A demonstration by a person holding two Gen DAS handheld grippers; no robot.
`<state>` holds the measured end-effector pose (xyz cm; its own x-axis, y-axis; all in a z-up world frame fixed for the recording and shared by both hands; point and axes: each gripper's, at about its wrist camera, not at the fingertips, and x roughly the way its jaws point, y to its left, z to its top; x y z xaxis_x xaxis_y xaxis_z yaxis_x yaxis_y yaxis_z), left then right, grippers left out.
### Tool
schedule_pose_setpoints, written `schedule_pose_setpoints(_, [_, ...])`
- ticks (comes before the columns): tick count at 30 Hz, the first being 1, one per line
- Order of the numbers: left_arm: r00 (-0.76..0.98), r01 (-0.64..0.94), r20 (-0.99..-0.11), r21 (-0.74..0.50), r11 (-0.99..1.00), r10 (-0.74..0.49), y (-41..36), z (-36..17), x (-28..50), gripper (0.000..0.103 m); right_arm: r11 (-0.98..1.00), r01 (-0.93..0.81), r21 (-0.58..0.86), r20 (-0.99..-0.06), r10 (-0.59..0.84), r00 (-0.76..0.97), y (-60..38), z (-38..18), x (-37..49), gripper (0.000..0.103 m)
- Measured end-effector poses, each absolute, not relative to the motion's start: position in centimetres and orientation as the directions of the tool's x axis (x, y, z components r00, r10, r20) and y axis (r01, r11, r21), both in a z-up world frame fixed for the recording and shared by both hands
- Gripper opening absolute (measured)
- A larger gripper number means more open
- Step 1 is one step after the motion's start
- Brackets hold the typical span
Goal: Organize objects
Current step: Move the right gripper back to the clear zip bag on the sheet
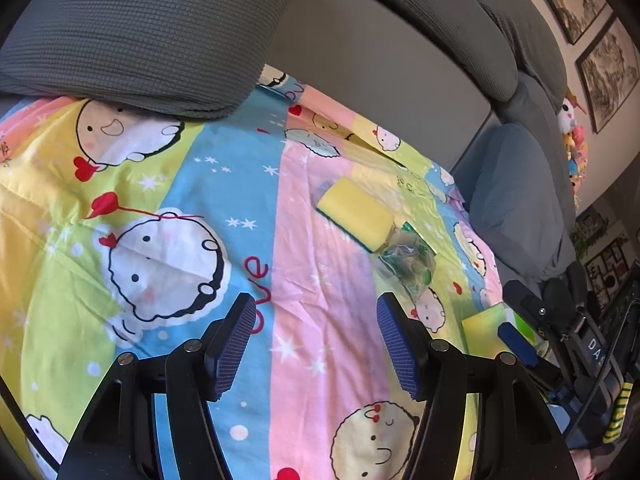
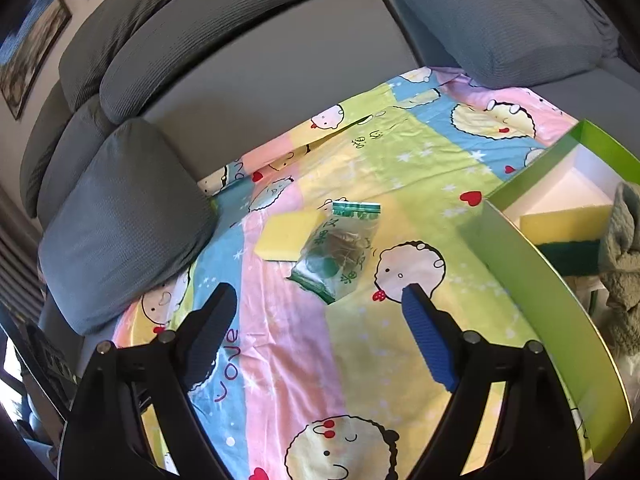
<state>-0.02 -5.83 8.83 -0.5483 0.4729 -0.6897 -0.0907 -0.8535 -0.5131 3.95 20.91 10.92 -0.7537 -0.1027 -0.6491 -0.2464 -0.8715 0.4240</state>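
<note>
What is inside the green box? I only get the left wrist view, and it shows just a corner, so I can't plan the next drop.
Observer: The green box already holds a yellow sponge with a dark green underside.
Operator: Anything else in it?
Observer: A grey-green cloth is bunched at its right side.
Operator: Is the right gripper carrying something?
Observer: No, the right gripper is open and empty, short of the plastic bag.

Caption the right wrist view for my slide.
Open right gripper faces a yellow sponge and zip bag beside the green box.
</note>
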Motion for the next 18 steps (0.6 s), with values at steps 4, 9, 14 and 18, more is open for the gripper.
schedule_pose_setpoints(4, [-0.547,-0.085,-0.684,-0.53,-0.844,0.484,-6.1,8.8,-0.2,0.063,-0.873,-0.248,0.419,-0.64,-0.09,-0.763,20.8,11.0,3.8,0.085])
schedule_pose_setpoints(9, [-0.536,-0.077,-0.701,-0.515,-0.853,0.471,-6.1,8.3,-0.5,0.063,-0.881,-0.272,0.387,-0.638,-0.043,-0.769,21.1,10.9,3.1,0.085])
schedule_pose_setpoints(14, [-0.527,-0.067,-0.708,-0.517,-0.853,0.471,-6.1,8.0,-0.7,0.063,-0.862,-0.299,0.408,-0.634,-0.032,-0.773,22.3,10.3,2.0,0.085])
schedule_pose_setpoints(18, [-0.516,-0.068,-0.721,-0.503,-0.862,0.462,-5.8,7.7,-0.8,0.063,-0.871,-0.297,0.393,-0.649,-0.034,-0.76,22.1,9.5,0.6,0.085])
